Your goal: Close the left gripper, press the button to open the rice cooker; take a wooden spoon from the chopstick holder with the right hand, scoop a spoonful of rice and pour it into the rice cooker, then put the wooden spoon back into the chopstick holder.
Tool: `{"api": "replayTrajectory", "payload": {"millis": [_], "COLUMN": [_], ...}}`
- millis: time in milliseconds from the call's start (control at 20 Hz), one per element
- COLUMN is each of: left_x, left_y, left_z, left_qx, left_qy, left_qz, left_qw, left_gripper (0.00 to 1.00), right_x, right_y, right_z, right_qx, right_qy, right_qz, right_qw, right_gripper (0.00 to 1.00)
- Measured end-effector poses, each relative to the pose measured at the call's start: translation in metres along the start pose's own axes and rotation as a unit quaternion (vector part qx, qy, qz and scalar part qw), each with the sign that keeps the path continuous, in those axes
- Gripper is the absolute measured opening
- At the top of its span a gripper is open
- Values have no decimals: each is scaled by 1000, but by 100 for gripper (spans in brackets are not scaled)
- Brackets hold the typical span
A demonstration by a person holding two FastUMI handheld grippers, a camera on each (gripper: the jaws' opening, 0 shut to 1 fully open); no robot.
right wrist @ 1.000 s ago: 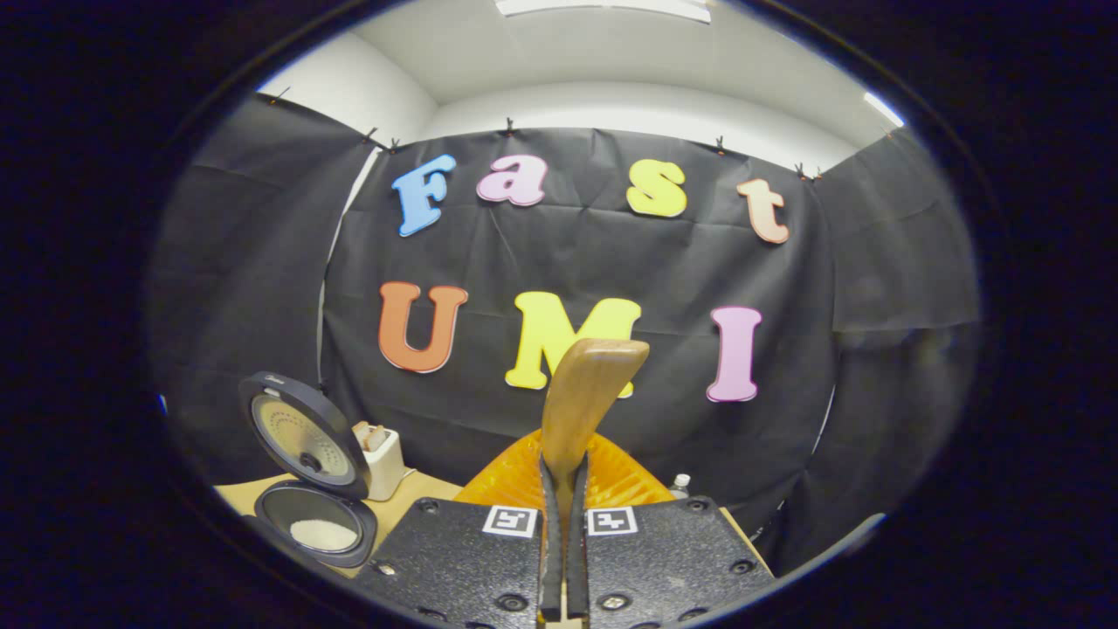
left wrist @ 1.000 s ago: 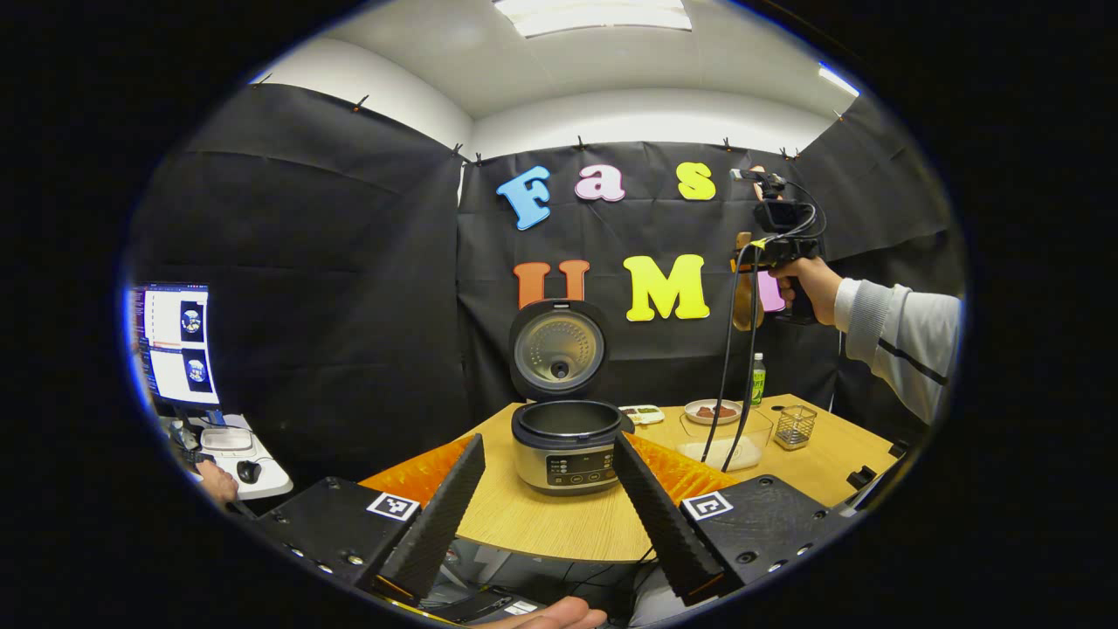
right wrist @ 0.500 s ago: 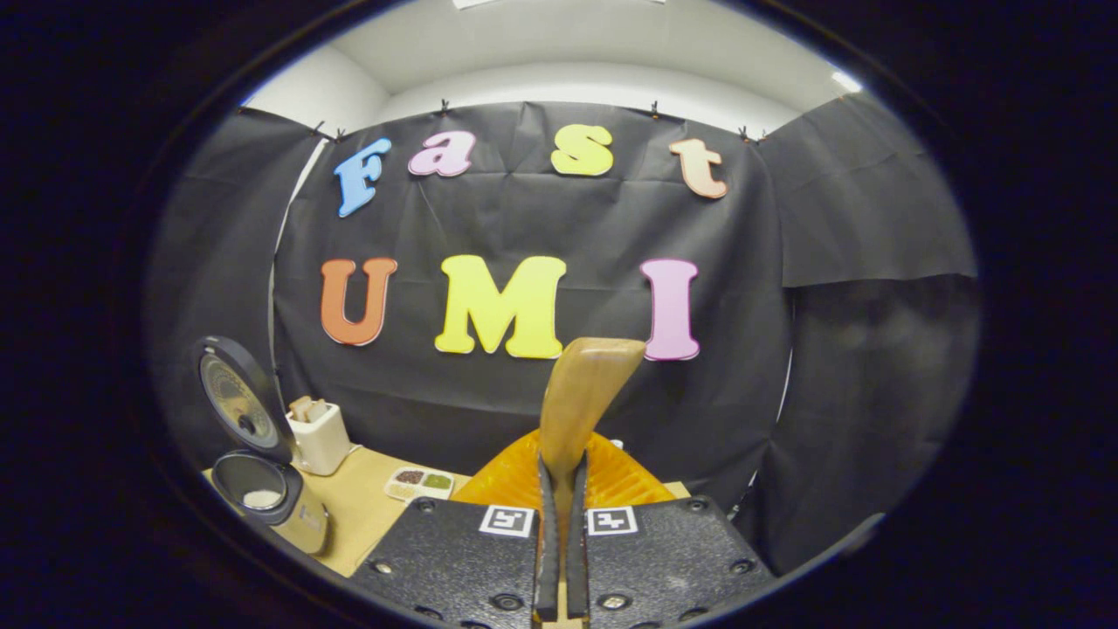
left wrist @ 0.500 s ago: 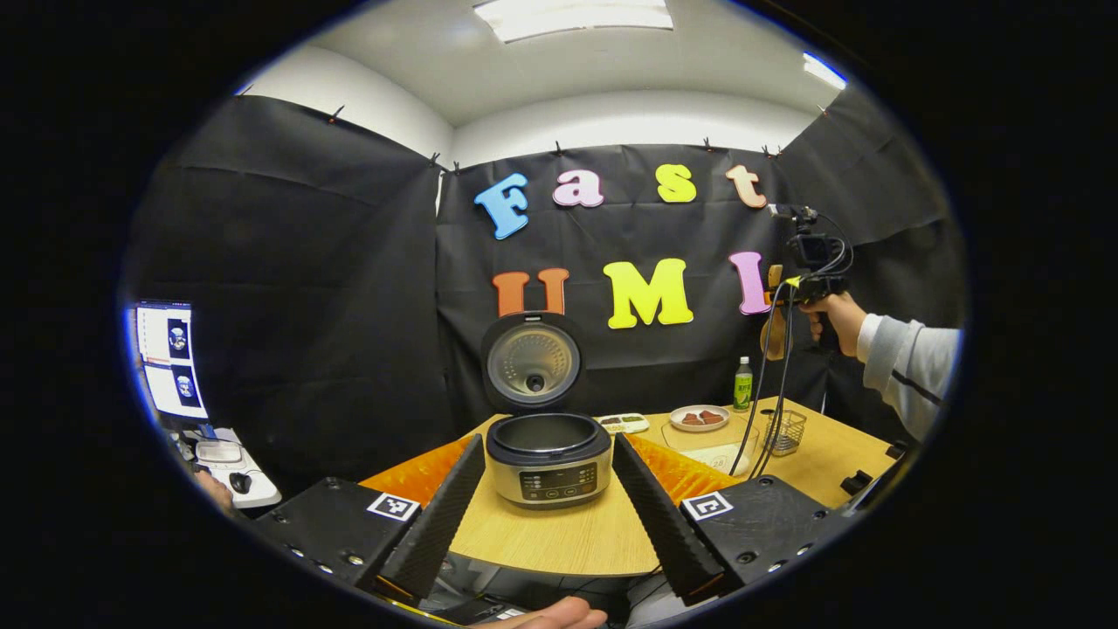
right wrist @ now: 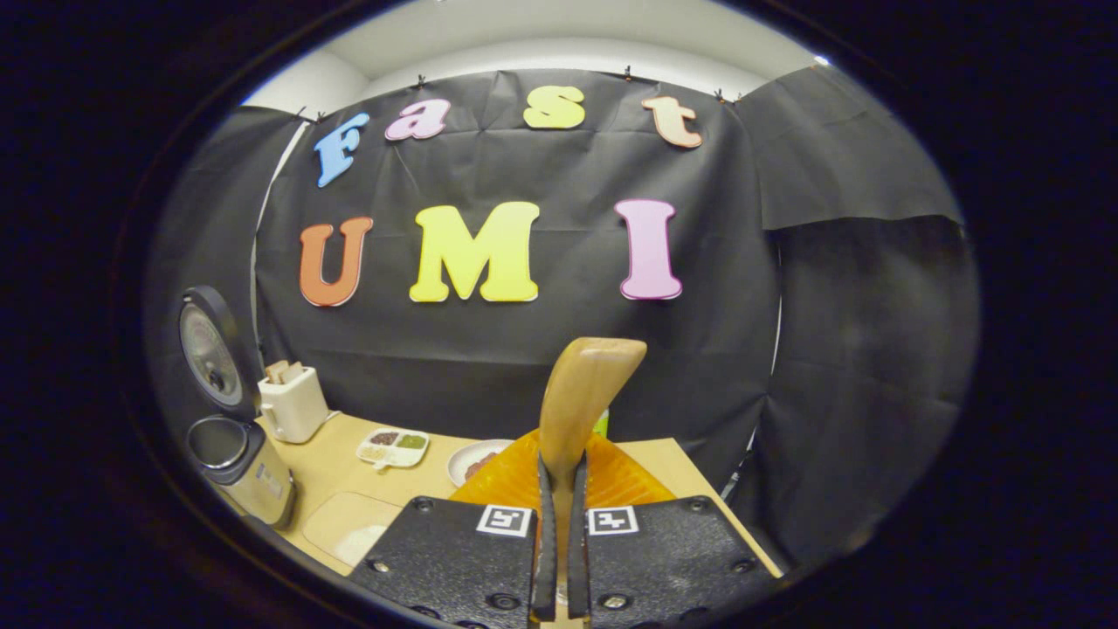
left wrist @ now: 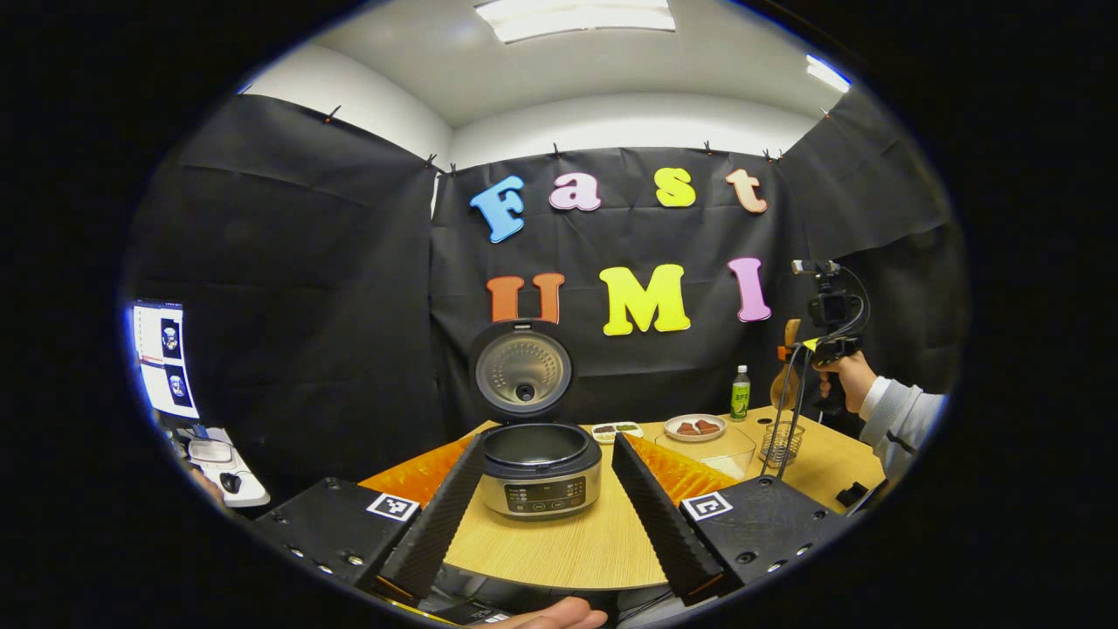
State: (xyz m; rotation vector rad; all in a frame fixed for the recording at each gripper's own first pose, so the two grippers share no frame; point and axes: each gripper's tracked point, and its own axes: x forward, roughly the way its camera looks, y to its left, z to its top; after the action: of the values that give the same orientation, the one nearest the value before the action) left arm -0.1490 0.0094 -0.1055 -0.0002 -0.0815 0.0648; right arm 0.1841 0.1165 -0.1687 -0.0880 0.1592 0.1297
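The rice cooker [left wrist: 540, 472] stands on the wooden table [left wrist: 568, 542] with its lid [left wrist: 522, 371] up; it also sits at the left edge in the right gripper view [right wrist: 244, 467]. My left gripper [left wrist: 548, 444] hangs open in front of it, fingers apart and empty. My right gripper [right wrist: 559, 472] is shut on the wooden spoon [right wrist: 583, 397]. From the left gripper view, a hand holds the right gripper [left wrist: 793, 342] above the wire chopstick holder [left wrist: 780, 441], with the spoon [left wrist: 780, 384] hanging down just over it. A clear rice container [left wrist: 709, 450] lies left of the holder.
A plate of food [left wrist: 694, 426], a small divided tray [left wrist: 614, 429] and a green bottle [left wrist: 740, 393] stand at the back of the table. A white toaster-like box [right wrist: 293, 404] sits behind the cooker. A monitor and desk [left wrist: 166, 358] stand at far left. Cables [left wrist: 790, 411] hang from the right gripper.
My right gripper has carried the spoon rightward and down, away from over the cooker to above the chopstick holder. My left gripper stays open, drawn back slightly.
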Motion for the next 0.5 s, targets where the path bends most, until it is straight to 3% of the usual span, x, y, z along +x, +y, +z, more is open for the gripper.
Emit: {"api": "replayTrajectory", "payload": {"millis": [300, 500], "left_x": [5, 12], "left_y": [-19, -43], "left_z": [4, -7], "left_qx": [-7, -25], "left_qy": [2, 13], "left_qz": [-8, -30], "left_qw": [1000, 999], "left_gripper": [94, 95], "right_x": [13, 18], "right_y": [-18, -23], "right_z": [-27, -43], "right_qx": [24, 60], "right_qy": [10, 17], "right_qz": [5, 24], "right_qw": [1000, 998], "right_gripper": [10, 23]}}
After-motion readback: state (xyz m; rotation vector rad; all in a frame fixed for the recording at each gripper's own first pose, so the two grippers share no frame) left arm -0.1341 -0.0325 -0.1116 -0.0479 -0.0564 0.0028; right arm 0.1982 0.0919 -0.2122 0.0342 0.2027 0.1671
